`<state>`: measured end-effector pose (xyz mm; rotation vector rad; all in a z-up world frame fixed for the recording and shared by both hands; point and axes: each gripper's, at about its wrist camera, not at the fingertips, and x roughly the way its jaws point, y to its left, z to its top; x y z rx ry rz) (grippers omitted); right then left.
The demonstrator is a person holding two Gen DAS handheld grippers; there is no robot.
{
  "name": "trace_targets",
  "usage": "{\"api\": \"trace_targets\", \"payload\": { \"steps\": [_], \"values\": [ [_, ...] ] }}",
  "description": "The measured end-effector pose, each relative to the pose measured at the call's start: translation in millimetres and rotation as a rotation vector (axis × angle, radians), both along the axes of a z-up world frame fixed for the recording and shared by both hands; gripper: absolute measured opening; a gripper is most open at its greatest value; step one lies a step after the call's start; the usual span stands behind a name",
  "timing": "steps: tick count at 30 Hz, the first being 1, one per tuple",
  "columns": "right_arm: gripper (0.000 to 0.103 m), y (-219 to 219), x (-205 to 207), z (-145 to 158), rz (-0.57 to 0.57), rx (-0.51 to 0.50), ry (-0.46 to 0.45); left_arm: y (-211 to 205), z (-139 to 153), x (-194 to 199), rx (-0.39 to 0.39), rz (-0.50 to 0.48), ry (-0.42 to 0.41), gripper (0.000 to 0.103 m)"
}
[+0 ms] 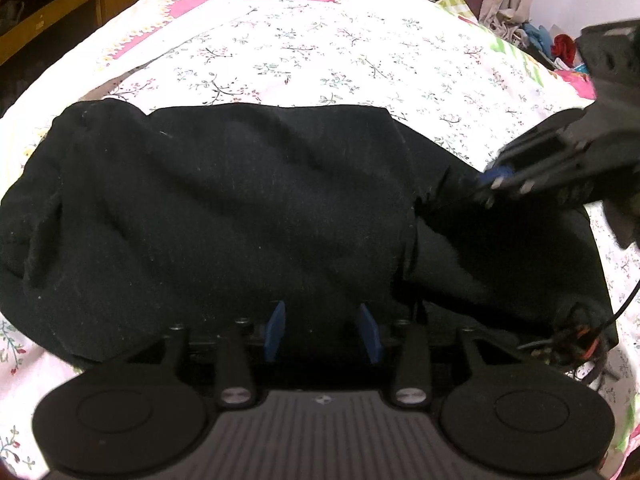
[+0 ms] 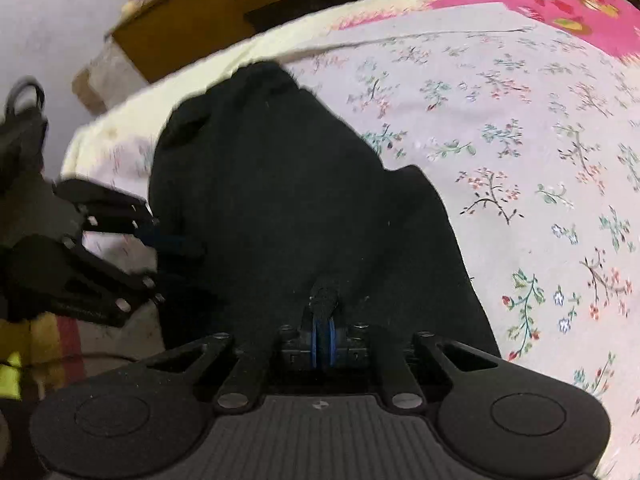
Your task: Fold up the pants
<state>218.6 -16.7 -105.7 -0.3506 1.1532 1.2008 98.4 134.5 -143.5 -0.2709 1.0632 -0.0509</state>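
Currently right gripper (image 2: 323,312) is pinching a bunched fold of the black pants (image 1: 224,200), pads pressed together on it. Left gripper (image 1: 322,326) is sitting spread over the near edge. Pants are lying on the floral bed sheet (image 1: 360,64).

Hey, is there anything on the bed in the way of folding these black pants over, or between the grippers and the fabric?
Nothing visible. The right gripper is already shut on a pinch of the black pants, the left gripper sits open at their near edge, and the floral bedsheet beyond them lies bare.
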Motion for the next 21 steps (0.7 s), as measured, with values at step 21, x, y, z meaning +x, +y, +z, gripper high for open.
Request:
{"api": "trace_targets", "payload": {
  "steps": [21],
  "values": [
    [0.029,-17,-9,-1,-0.089,0.097,0.007,-24,30,2,0.072,-0.024,-0.082,0.05]
  ]
}}
